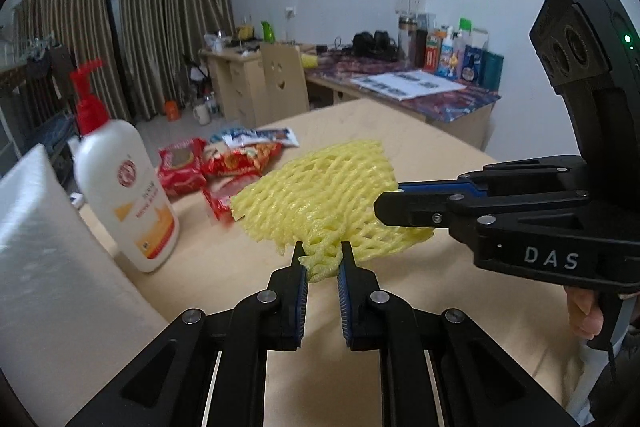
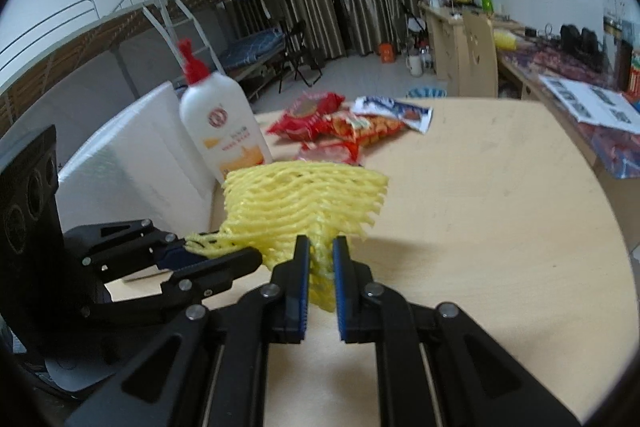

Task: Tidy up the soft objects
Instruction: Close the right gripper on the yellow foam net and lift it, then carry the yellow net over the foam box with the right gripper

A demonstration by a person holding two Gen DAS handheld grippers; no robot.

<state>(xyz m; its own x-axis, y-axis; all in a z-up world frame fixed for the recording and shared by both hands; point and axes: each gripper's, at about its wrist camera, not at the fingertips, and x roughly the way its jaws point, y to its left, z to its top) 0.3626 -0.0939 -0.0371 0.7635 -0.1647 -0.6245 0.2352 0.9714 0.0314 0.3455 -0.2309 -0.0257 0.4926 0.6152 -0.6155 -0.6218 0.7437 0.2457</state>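
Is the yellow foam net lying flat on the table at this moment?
No, the yellow foam net is held up above the table, pinched by the left gripper and the right gripper.

table (image 2: 500, 211) right: bare | left: bottle (image 2: 224, 123), foam box (image 2: 132, 163)

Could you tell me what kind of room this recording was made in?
Probably a dorm-style bedroom or studio. A metal bunk bed lines one wall, a cluttered desk stands by the curtains, and both tools hold yellow foam netting above a wooden table.
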